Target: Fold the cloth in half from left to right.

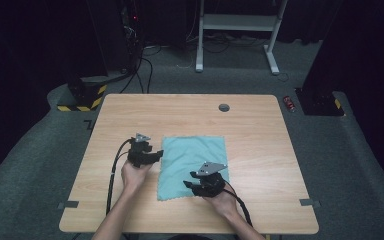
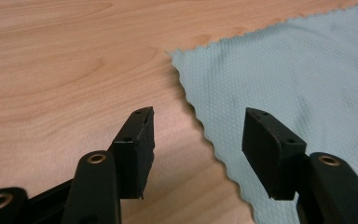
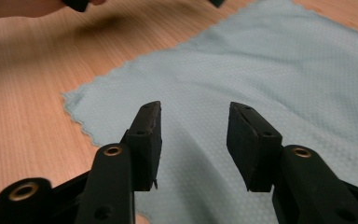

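A light blue cloth (image 1: 192, 166) lies flat on the wooden surface (image 1: 250, 130), a little toward the person's side of the middle. Its edges are cut in small zigzags. The left gripper (image 1: 156, 155) is at the left edge of the cloth, near the far left corner. Its fingers (image 2: 137, 149) stand apart with nothing between them, one over bare wood and one over the cloth edge. The right gripper (image 1: 189, 179) hovers over the near right part of the cloth, and its fingers (image 3: 147, 142) are also apart and hold nothing. Wide bare wood surrounds the cloth on all sides. A small round grey cap (image 1: 224, 107) sits near the far edge, well apart from the cloth.
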### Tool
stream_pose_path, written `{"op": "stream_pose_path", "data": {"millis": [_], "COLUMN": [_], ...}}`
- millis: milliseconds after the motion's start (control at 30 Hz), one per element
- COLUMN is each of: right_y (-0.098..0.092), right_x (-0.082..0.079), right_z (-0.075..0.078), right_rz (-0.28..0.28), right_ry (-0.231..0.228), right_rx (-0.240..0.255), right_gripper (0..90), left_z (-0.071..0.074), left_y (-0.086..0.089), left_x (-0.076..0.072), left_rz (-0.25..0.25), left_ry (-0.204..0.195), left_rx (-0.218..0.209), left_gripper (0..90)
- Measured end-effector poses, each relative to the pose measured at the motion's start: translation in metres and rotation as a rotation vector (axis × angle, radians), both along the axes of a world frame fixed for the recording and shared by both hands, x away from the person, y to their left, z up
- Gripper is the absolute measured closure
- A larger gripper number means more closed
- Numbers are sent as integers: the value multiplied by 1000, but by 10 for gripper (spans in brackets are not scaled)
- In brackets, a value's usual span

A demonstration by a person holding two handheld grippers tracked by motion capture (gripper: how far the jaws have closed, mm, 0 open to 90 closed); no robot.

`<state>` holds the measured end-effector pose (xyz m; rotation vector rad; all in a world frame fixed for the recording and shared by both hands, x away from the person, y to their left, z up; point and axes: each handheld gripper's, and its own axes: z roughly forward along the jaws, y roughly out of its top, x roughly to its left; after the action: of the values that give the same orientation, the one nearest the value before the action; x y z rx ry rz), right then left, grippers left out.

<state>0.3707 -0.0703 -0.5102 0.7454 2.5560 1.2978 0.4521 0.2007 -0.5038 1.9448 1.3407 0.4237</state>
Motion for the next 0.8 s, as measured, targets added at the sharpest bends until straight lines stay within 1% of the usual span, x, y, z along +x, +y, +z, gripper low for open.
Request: {"op": "stream_pose_path", "data": {"millis": [33,67,100,133,167,200,233,300,333,400,433,467,500,533,567,600,633,667,700,733,767,800], "right_y": [4,6,8,11,14,16,22,25,28,34,37,42,44,47,50,50,56,56,62,62,68,68], "right_x": [-1,-1,-2,-2,-3,-3,-5,-7,-7,-11,-12,-16,-17,-18,-20,-20,-23,-23,-26,-26,-29,-29], "right_z": [1,1,2,2,2,2,2,1,1,0,-1,-2,-2,-2,-3,-3,-3,-3,-5,-5,-7,-7], "right_rz": [4,11,12,17,23,32,42,51,58,72,83,94,101,110,118,118,138,138,155,155,174,174], "right_ry": [0,-3,1,2,3,2,0,-2,-3,3,-5,2,5,4,7,7,3,3,7,7,4,4], "right_rx": [-1,-3,-2,0,0,-1,-6,-8,-8,-14,-16,-16,-16,-16,-15,-15,-22,-22,-26,-26,-29,-29], "right_gripper": [569,573,577,584,587,591,594,596,598,603,605,612,615,617,621,621,626,626,630,630,631,631], "left_z": [1,0,1,2,2,2,2,1,0,0,0,1,0,0,-1,-2,-3,-4,-4,-3,-3,-3], "left_y": [-1,-2,-3,-4,-5,-4,-4,-6,-7,-9,-11,-12,-13,-13,-13,-13,-13,-14,-14,-15,-16,-16], "left_x": [3,6,10,15,17,20,24,30,32,38,40,42,43,45,47,49,51,52,54,55,56,57], "left_rz": [-5,-3,-5,-11,-3,3,-2,-3,-1,-2,3,4,12,19,21,20,20,22,21,21,21,25], "left_ry": [7,-5,7,13,-1,-1,20,32,23,37,37,33,25,26,37,42,48,49,50,49,48,46], "left_rx": [4,3,-1,7,-1,-23,-27,-17,-13,-8,-4,6,-2,-10,-7,4,13,14,12,17,18,12], "left_gripper": [441,442,457,454,455,472,477,476,475,470,470,479,489,495,497,497,508,508,525,525,541,541]}}
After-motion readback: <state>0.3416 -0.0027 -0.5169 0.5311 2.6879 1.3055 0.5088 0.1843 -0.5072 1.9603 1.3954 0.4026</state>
